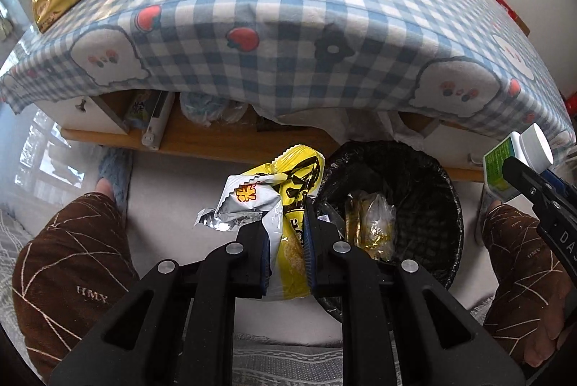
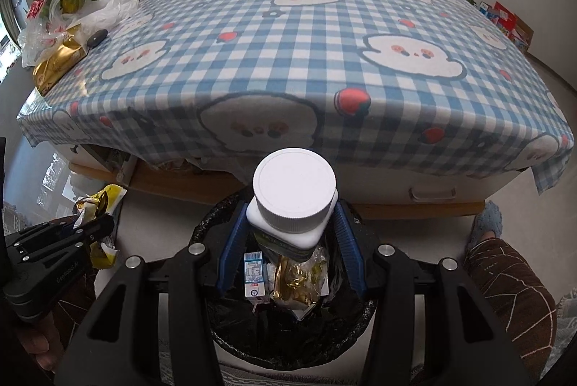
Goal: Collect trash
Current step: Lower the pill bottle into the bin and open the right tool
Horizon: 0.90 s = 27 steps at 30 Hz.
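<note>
I see a yellow, silver and black snack bag (image 1: 288,205), a white-capped bottle (image 2: 294,195) with a green label, a black-lined bin (image 1: 425,177), and past the bin a blue-and-white checked cloth (image 1: 288,36) with white faces and red strawberries, plus my brown line-patterned trousers (image 1: 68,263)

bin (image 2: 230,342): floor hidden under litter below right gripper (image 2: 292,242) | bottle (image 2: 294,191): label mostly hidden by cap | snack bag (image 1: 288,205): lower end hidden between left gripper (image 1: 286,231) fingers

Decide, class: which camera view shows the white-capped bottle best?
The right wrist view: the bottle sits centred, cap facing the camera, above the bin. The left wrist view catches it only at the right edge.
</note>
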Available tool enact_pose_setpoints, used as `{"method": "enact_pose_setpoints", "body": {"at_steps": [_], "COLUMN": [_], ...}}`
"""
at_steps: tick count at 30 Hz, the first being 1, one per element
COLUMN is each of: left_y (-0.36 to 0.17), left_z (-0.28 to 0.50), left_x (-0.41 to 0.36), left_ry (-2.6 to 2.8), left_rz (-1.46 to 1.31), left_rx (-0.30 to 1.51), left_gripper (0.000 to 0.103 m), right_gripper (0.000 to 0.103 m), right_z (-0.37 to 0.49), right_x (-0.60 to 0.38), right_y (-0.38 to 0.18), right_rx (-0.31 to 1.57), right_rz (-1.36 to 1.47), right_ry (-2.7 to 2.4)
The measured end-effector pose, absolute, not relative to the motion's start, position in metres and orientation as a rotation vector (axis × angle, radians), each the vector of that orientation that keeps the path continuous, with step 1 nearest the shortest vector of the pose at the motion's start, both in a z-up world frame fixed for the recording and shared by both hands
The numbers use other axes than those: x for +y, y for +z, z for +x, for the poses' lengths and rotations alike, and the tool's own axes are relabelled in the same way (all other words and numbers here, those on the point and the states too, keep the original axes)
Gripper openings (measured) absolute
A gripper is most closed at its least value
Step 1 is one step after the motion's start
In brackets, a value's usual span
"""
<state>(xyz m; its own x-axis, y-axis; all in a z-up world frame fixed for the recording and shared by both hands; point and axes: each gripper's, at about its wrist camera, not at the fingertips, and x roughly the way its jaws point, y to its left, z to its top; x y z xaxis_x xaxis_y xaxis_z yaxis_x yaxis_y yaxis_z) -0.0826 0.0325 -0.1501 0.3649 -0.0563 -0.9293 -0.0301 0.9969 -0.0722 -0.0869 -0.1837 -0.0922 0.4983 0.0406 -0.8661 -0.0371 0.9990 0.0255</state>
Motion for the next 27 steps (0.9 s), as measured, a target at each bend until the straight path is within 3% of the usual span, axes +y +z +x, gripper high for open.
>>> {"method": "enact_pose_setpoints", "body": {"at_steps": [18,27], "left_y": [-0.197,-0.194], "left_z": [-0.086,-0.085], "left_x": [0.046,0.031], "left_ry": [0.033,0.009], "left_rz": [-0.061,-0.059], "left_rx": [1.274,1.269], "left_gripper": [0.014,0.014], "right_gripper": [0.047,0.079], "right_z": [-0.087,-0.088], "right_x": [-0.165,-0.178], "right_y": [-0.158,-0.153], "right_rx": [1.158,1.141], "right_rz": [-0.033,-0.006], "right_ry": [0.079,0.054]}}
